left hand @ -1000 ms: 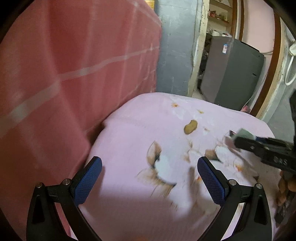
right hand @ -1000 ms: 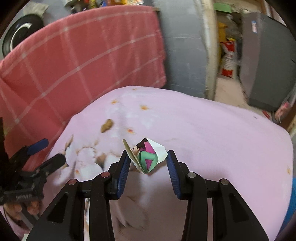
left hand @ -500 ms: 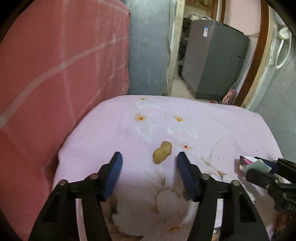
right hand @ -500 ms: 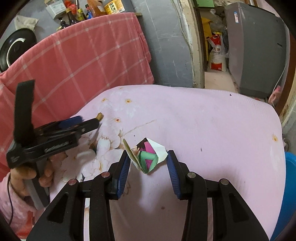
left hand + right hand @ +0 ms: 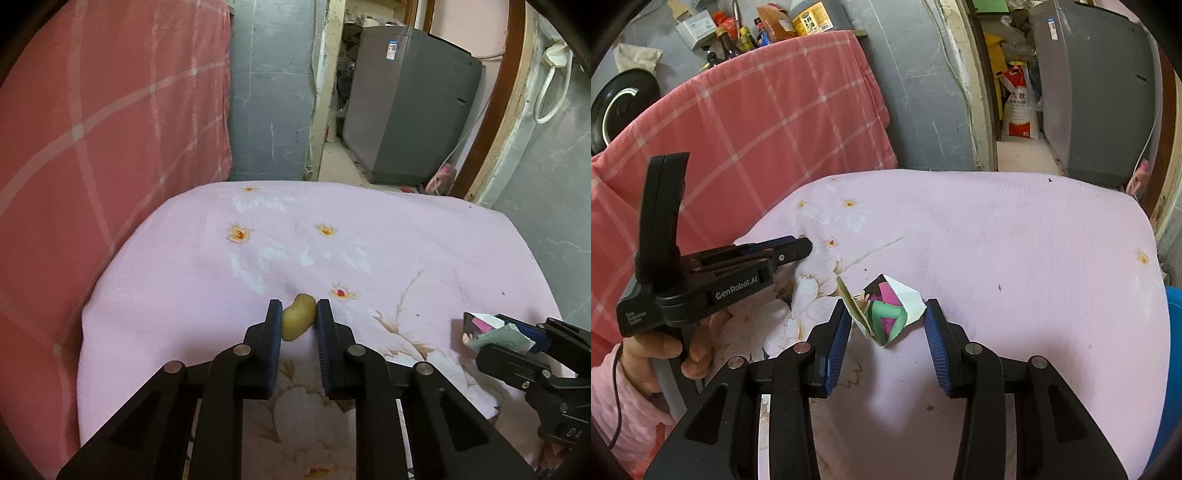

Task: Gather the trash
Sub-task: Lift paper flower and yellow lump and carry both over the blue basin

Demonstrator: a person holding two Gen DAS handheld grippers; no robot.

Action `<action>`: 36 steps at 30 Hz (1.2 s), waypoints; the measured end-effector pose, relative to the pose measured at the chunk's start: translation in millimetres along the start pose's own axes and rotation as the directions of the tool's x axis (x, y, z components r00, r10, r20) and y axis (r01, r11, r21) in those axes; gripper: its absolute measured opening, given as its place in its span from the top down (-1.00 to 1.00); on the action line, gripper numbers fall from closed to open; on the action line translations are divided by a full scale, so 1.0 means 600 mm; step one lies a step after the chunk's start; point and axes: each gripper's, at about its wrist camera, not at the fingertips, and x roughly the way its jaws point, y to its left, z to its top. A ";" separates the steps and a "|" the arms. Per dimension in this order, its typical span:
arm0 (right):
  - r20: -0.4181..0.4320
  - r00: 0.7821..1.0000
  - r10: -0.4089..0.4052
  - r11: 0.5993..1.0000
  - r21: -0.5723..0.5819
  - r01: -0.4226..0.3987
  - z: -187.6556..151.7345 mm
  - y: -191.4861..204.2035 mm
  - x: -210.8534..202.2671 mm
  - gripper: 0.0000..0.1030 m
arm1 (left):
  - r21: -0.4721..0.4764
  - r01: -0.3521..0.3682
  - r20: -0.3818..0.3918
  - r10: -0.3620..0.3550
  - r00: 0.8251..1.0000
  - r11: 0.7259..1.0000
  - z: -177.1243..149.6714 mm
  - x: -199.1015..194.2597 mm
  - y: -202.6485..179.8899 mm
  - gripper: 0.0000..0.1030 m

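Note:
My left gripper point(image 5: 297, 314) is shut on a small yellowish scrap point(image 5: 298, 316), at the surface of the pink flowered sheet point(image 5: 388, 243). My right gripper point(image 5: 885, 317) is shut on a crumpled paper wrapper point(image 5: 886, 314), white with pink and green print, held just above the sheet point(image 5: 1015, 240). The wrapper also shows at the right of the left wrist view point(image 5: 495, 330), in the right gripper's fingers. The left gripper shows in the right wrist view point(image 5: 798, 248), its tips on the sheet at the left.
A red checked blanket point(image 5: 110, 129) hangs along the left side. A grey wall point(image 5: 273, 92) and a grey washing machine point(image 5: 410, 110) stand behind the bed. Bottles point(image 5: 738, 33) stand above the blanket. Something blue point(image 5: 1174, 350) is at the right edge.
My left gripper moved forward to the yellowish scrap and closed on it. My right gripper keeps its hold on the wrapper, and its view has shifted slightly.

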 end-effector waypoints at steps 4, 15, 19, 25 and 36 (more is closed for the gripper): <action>0.018 1.000 -0.001 1.000 0.009 0.001 -0.003 0.001 -0.005 0.26 | -0.004 0.008 0.017 -0.008 1.000 1.000 -0.007 -0.011 -0.003 0.72; 0.135 0.990 -0.038 0.999 0.001 0.038 -0.013 0.003 -0.055 0.26 | -0.016 0.063 0.130 -0.060 0.990 0.998 -0.019 -0.068 -0.037 0.72; 0.212 0.975 -0.069 0.997 -0.013 0.073 -0.016 0.005 -0.087 0.25 | -0.023 0.111 0.207 -0.104 0.973 0.994 -0.020 -0.094 -0.052 0.72; 0.353 0.927 -0.129 0.989 -0.024 0.146 -0.018 0.006 -0.147 0.25 | -0.021 0.185 0.335 -0.168 0.927 0.982 -0.017 -0.137 -0.079 0.72; 0.533 0.807 -0.255 0.960 0.037 0.279 -0.020 -0.029 -0.262 0.25 | 0.055 0.279 0.492 -0.270 0.828 0.959 0.007 -0.197 -0.169 0.72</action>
